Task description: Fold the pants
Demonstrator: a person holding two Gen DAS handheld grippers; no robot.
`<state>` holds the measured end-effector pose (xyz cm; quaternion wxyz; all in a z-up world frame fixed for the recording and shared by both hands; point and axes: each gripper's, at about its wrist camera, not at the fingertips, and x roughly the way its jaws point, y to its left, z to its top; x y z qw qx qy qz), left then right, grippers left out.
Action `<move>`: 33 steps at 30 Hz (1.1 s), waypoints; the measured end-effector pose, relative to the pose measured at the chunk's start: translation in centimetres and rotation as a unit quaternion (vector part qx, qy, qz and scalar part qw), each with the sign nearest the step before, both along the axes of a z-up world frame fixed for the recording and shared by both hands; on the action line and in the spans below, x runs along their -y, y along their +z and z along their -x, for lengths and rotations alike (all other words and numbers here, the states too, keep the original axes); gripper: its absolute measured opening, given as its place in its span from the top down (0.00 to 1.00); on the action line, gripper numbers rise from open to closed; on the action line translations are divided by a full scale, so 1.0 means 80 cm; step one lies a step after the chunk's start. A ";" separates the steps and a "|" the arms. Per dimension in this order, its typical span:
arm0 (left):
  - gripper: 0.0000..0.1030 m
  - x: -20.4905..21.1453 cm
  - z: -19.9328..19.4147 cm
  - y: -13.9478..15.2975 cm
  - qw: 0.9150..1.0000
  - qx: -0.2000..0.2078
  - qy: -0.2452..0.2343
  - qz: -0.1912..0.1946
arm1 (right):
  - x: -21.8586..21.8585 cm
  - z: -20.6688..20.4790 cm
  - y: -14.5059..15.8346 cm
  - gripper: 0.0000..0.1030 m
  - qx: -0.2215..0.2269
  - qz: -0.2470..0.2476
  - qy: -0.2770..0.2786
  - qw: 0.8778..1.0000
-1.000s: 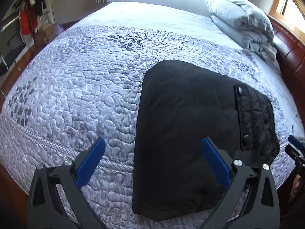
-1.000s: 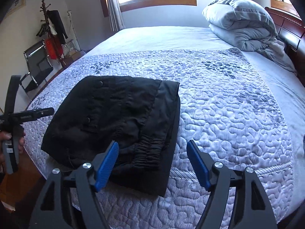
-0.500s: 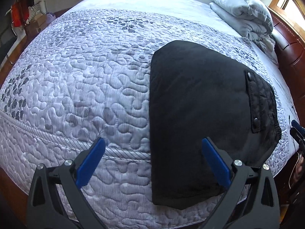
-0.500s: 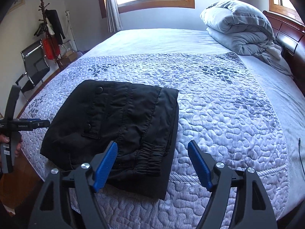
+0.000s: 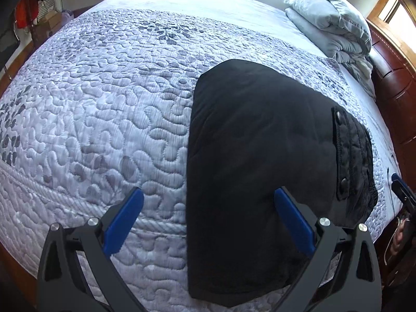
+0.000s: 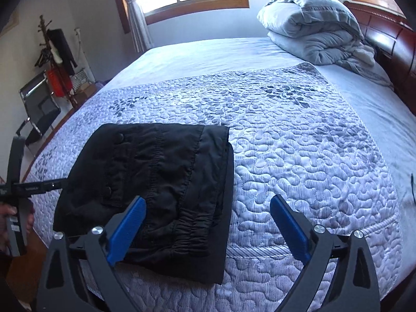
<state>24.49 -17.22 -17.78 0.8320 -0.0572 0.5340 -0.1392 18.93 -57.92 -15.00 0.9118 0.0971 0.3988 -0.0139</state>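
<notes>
The black pants lay folded flat on the quilted bed, near its front edge. The left gripper hung above them, spread and empty. The right gripper, at three o'clock of the pants, was likewise spread.

Pants: black matt cloth, glossy snap buttons, gathered elastic waistband. Bedspread: quilted pale cloth, raised stitching, slight sheen. Comforter: soft grey cloth. Headboard: glossy reddish wood. Left gripper: matt black plastic, blue ribbed pads.
</notes>
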 end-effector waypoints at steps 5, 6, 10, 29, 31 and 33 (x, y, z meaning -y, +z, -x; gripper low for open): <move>0.03 0.006 0.002 0.004 1.000 0.004 -0.014 0.009 | 0.005 -0.004 0.001 0.05 0.004 -0.006 -0.004 1.000; 0.03 0.008 0.003 0.006 1.000 0.006 -0.019 0.012 | 0.006 -0.005 0.002 0.05 0.004 -0.008 -0.003 1.000; 0.03 0.011 0.006 0.004 0.999 0.003 -0.033 0.030 | 0.009 -0.005 0.000 0.05 0.004 -0.019 -0.004 1.000; 0.03 -0.029 -0.033 -0.046 0.979 -0.100 -0.046 0.173 | 0.035 -0.006 -0.045 0.05 -0.031 -0.091 -0.006 0.995; 0.03 -0.033 -0.037 -0.055 0.974 -0.115 -0.045 0.189 | 0.036 -0.007 -0.046 0.05 -0.033 -0.094 -0.005 0.995; 0.03 -0.036 -0.041 -0.064 0.967 -0.134 -0.049 0.211 | 0.037 -0.007 -0.048 0.05 -0.035 -0.094 -0.005 0.995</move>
